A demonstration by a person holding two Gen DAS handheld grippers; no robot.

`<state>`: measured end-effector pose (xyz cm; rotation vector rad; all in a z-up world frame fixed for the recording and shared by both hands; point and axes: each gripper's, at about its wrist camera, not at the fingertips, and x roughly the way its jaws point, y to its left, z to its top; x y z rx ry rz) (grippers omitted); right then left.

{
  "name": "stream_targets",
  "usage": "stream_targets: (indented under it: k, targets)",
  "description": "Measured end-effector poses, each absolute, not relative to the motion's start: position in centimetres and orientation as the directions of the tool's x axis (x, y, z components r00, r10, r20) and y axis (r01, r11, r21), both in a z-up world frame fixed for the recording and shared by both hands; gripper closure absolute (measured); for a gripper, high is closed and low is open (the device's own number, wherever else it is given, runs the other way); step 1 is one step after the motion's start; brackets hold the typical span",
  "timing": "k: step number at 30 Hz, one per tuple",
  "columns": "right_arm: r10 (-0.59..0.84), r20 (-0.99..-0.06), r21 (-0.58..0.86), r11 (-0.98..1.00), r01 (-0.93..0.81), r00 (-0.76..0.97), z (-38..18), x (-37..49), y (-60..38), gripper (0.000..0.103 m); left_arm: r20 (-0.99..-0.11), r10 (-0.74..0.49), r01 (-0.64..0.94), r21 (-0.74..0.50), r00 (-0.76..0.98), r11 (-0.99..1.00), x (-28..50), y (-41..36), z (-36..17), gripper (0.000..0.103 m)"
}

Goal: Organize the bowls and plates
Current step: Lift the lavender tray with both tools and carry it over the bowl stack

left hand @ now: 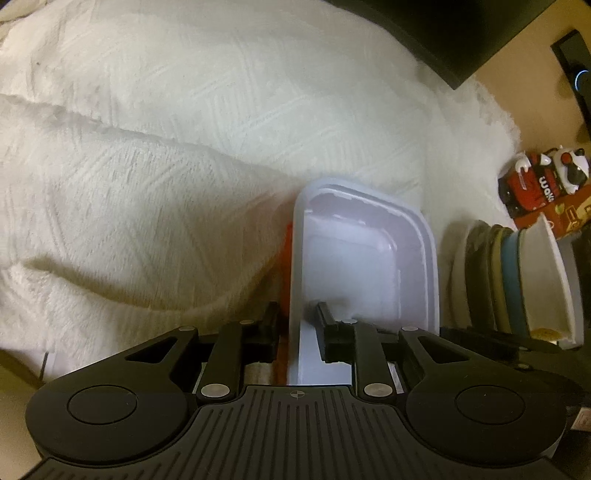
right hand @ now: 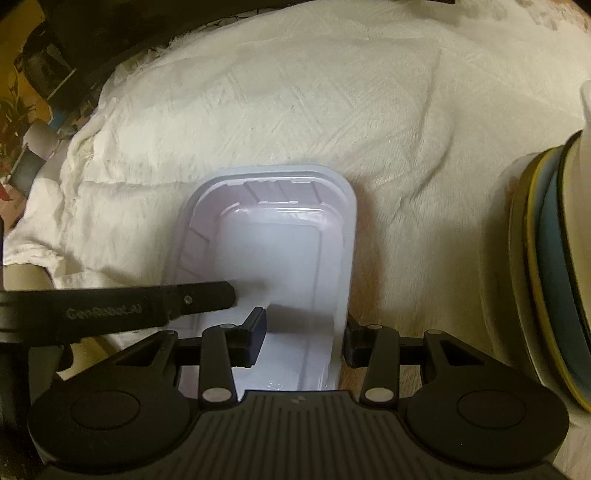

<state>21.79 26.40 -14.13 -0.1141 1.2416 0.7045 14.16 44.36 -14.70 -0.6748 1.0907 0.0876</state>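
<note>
A white rectangular plastic tray (left hand: pixel 354 258) is held between both grippers over a white cloth. My left gripper (left hand: pixel 299 325) straddles its left wall, one finger inside and one outside, with a gap still showing. In the right wrist view the same tray (right hand: pixel 273 236) has its right wall between the fingers of my right gripper (right hand: pixel 304 339), also loosely. The left gripper's finger (right hand: pixel 184 299) reaches into the tray from the left. A stack of plates and bowls (left hand: pixel 517 284) stands on edge at the right; it also shows in the right wrist view (right hand: pixel 550 266).
A wrinkled white cloth (left hand: pixel 166 147) covers the surface. Something orange (left hand: pixel 285 266) sits under the tray's left side. A red and white package (left hand: pixel 535 184) lies at the far right. Dark furniture (left hand: pixel 461 33) stands beyond the cloth.
</note>
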Motion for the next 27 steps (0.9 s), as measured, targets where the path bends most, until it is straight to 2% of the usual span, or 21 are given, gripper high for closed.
stream_targets:
  k: [7, 11, 15, 19, 22, 27]
  targets:
    - [0.559, -0.810, 0.412, 0.758, -0.505, 0.178, -8.1, 22.7, 24.3, 0.061, -0.789, -0.216, -0.316, -0.458, 0.575, 0.831, 13.9, 44.4, -6.4, 0.080]
    - [0.611, -0.758, 0.434, 0.735, -0.521, 0.230, -3.0, 23.2, 23.4, 0.061, -0.746, -0.190, -0.271, -0.448, 0.638, 0.852, 14.8, 43.7, -0.8, 0.080]
    - [0.630, -0.717, 0.423, 0.732, -0.533, 0.296, 1.9, 24.3, 21.4, 0.061, -0.700, -0.227, -0.201, -0.472, 0.677, 0.858, 16.5, 42.2, 3.1, 0.080]
    - [0.616, -0.698, 0.397, 0.757, -0.519, 0.364, 5.7, 25.4, 17.8, 0.061, -0.661, -0.324, -0.123, -0.535, 0.676, 0.836, 18.8, 39.9, 5.2, 0.080]
    - [0.601, -0.694, 0.383, 0.775, -0.503, 0.396, 7.4, 25.9, 15.1, 0.061, -0.649, -0.369, -0.061, -0.540, 0.665, 0.840, 20.2, 37.4, 6.0, 0.079]
    - [0.533, -0.706, 0.327, 0.829, -0.453, 0.467, 7.9, 26.8, 12.0, 0.060, -0.660, -0.445, 0.002, -0.557, 0.605, 0.830, 22.6, 33.2, 5.2, 0.078]
